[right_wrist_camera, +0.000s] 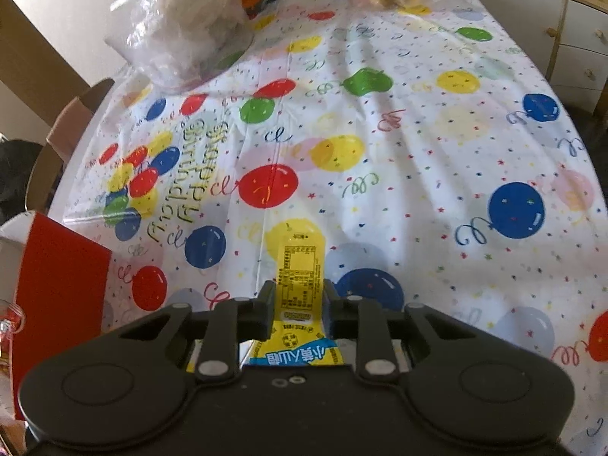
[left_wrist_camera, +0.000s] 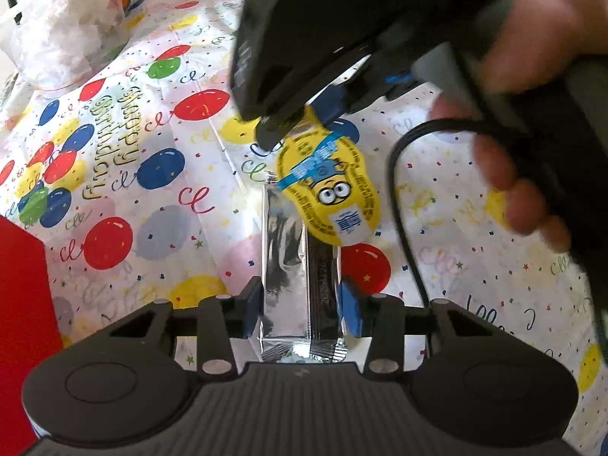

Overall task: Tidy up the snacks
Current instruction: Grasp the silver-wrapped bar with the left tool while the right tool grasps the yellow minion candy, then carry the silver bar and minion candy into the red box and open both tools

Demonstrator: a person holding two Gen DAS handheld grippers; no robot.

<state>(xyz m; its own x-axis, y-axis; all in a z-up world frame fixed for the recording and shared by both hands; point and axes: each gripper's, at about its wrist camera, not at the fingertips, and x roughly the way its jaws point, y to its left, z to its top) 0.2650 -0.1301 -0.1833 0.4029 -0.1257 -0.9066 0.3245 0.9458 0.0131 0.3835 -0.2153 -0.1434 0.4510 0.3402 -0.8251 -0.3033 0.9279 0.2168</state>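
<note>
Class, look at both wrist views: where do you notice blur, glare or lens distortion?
Left wrist view: the hand and right claw are motion-blurred; glare streaks the silver wrapper in the left claw. Right wrist view: fisheye bends the tablecloth edges; the far plastic bag looks washed out and soft.

The hand (left_wrist_camera: 532,114) at two o'clock is blurred. The red box (right_wrist_camera: 57,296) at nine o'clock is cropped. The clear bag's (right_wrist_camera: 182,26) contents cannot be identified.
</note>
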